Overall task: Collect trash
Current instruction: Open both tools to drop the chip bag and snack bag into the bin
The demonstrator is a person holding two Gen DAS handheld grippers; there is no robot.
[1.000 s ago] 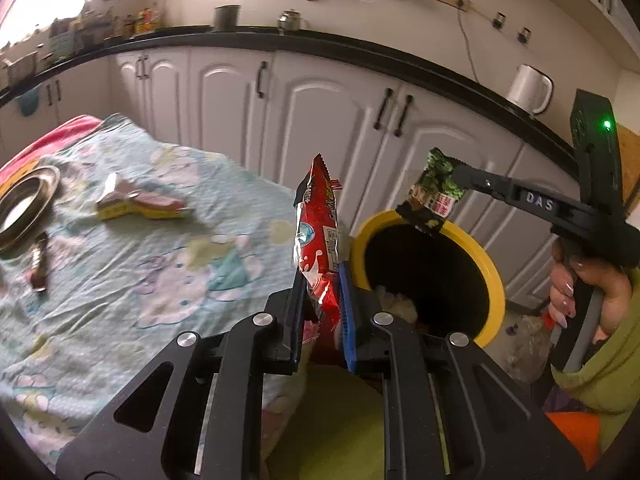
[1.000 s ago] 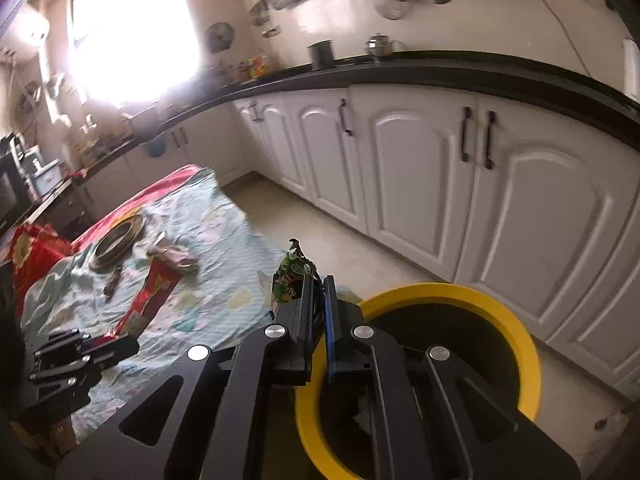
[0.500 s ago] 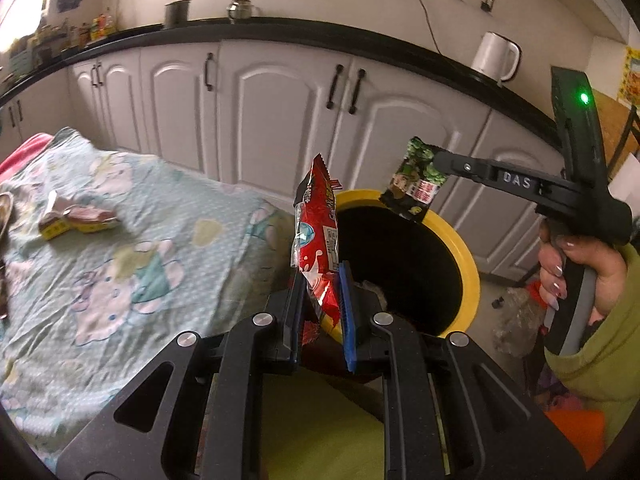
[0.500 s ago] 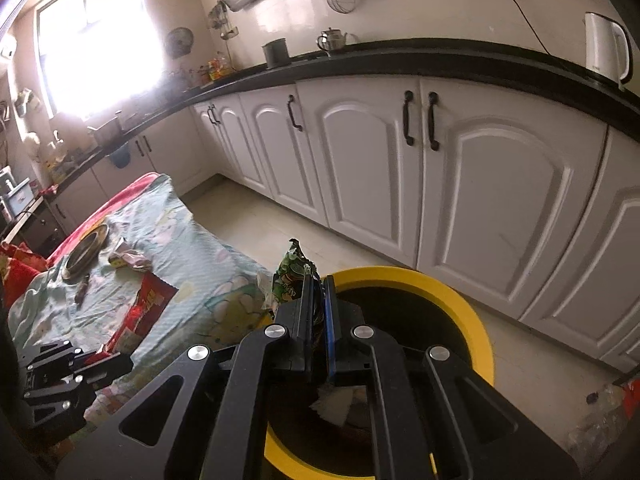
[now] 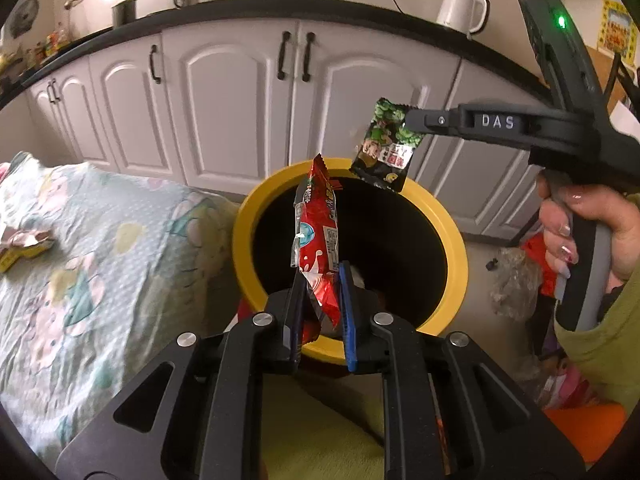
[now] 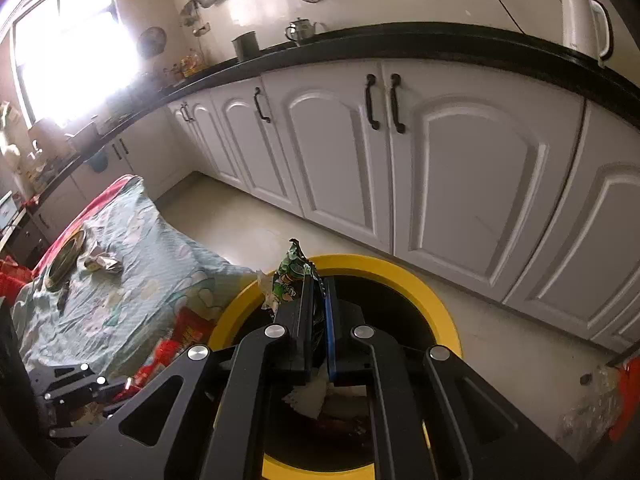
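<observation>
Both loads poised over the yellow-rimmed bin [image 5: 452,236], ready to drop. Left gripper [image 5: 320,280] clamped on the red snack wrapper [image 5: 318,224], held upright above the opening; right gripper [image 6: 316,300] pinching the green packet [image 6: 290,276] over the rim. More trash [image 5: 24,240] waiting on the bed [image 5: 100,280].

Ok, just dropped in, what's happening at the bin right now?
A person holds a tool in each hand, both over the yellow-rimmed bin. The left tool is shut on a red snack wrapper; the right tool is shut on a green snack wrapper. Neither is released yet. More trash lies on the tablecloth.
</observation>
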